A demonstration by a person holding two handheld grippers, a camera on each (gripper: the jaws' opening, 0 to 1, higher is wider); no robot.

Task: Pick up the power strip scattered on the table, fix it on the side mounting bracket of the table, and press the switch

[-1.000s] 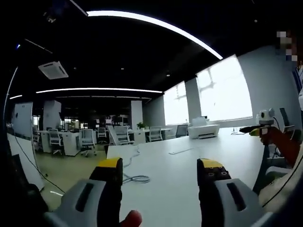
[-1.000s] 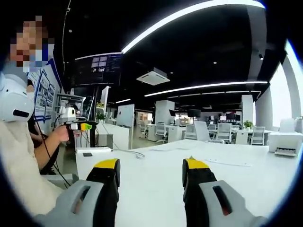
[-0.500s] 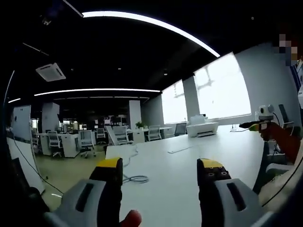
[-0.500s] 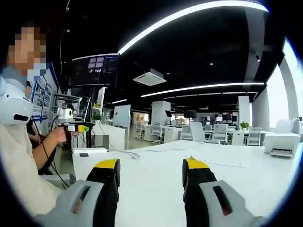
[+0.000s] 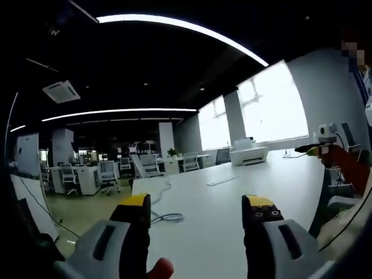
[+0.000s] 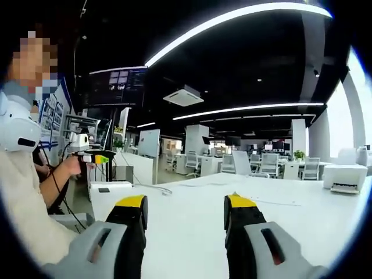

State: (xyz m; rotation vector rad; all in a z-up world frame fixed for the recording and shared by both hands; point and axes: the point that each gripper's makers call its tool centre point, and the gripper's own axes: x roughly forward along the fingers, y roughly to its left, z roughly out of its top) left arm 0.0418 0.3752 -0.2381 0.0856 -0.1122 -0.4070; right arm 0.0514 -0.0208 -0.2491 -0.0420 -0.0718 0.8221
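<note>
White table; grey cable end hidden behind left gripper.

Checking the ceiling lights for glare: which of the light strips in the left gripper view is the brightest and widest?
The long curved strip arcing across the top of the view. The strip lower down, over the far desks, is thinner and dimmer.

Dark-ceilinged open office: bright windows, white desks, chairs.
</note>
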